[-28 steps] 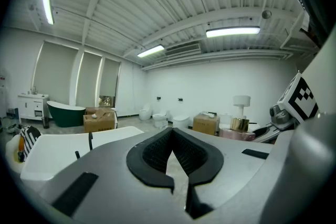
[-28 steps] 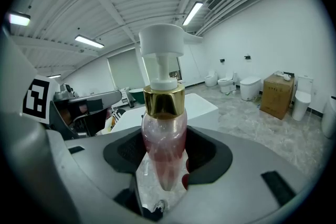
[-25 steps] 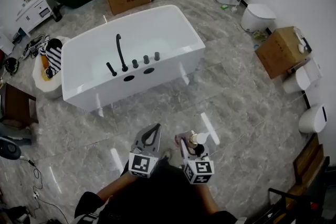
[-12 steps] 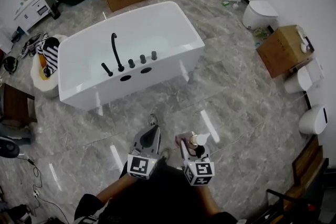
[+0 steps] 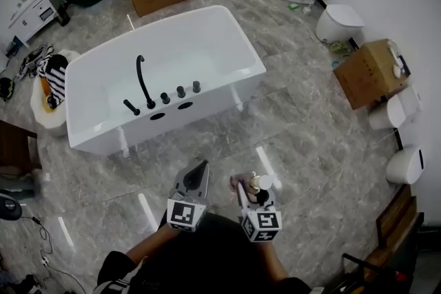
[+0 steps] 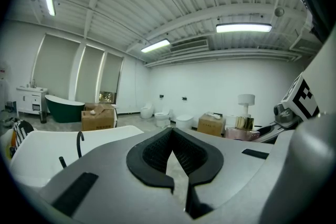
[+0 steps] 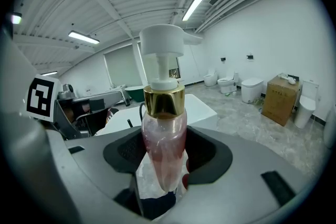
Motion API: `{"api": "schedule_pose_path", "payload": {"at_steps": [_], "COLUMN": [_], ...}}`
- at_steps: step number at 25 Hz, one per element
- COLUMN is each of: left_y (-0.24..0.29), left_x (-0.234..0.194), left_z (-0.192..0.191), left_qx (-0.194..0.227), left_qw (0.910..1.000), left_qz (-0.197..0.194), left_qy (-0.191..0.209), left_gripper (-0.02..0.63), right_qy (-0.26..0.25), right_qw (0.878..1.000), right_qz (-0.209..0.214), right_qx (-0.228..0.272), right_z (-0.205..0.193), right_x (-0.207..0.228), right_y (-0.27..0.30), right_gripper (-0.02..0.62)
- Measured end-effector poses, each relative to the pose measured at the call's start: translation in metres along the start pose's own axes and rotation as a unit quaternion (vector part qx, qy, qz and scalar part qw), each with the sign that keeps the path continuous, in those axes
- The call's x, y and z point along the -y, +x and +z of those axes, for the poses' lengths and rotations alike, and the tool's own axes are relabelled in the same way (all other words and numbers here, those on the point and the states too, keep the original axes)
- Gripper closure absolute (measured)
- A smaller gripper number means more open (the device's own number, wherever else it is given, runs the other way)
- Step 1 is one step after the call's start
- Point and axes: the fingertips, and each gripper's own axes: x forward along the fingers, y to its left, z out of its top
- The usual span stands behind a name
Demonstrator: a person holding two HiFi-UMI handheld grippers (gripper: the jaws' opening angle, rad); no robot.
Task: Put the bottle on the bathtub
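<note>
– Grey marble-look tiled floor, showroom with toilets and cardboard boxes along the walls. Where do we log the bottle?

– We put the pink translucent pump bottle with gold collar and white pump head in the right gripper. The jaws pinch it low on the body. It's upright, long axis vertical, pump on top. The head view agrees, showing the bottle from above in the right gripper, close in front of the person.

– And the left gripper?

– Pressed together at the tips, nothing between them, only floor showing through the gap. We see the left gripper just beside the right one at about the same reach.

– Target?

– White freestanding bathtub, ahead and to the left of the bottle. It's well apart, with bare floor between. Its long side lies across our view, slightly slanted. The near rim carries the black curved faucet and knobs.

– So which relation do we flag?

– Bottle to near rim. We judge the carry goes forward and leftward. The left gripper sits marginally closer to the tub, but the right one has the load, so right places it.

– Progress?

– Grasp done, bottle not yet on the tub. We'd say keep the vertical axis so the base lands flat on the rim, clear of the faucet.
</note>
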Motion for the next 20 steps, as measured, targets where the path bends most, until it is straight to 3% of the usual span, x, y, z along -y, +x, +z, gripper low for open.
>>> {"api": "schedule_pose_path", "payload": {"at_steps": [12, 20], "left_y": [0.123, 0.170], "left_x": [-0.120, -0.180], "left_z": [0.035, 0.050], "left_qx": [0.007, 0.020], "left_qw": [0.9996, 0.9995], "left_qz": [-0.013, -0.009], "left_qy": [-0.026, -0.024], "left_gripper": [0.591, 0.591], "right_qy": [-0.006, -0.009], "right_qw": [1.000, 1.000], "right_qz": [-0.010, -0.011], "right_qx": [-0.012, -0.011], "right_z": [0.088, 0.130], "right_x": [0.008, 0.012], "right_y": [0.143, 0.216], "right_gripper": [0.379, 0.379]}}
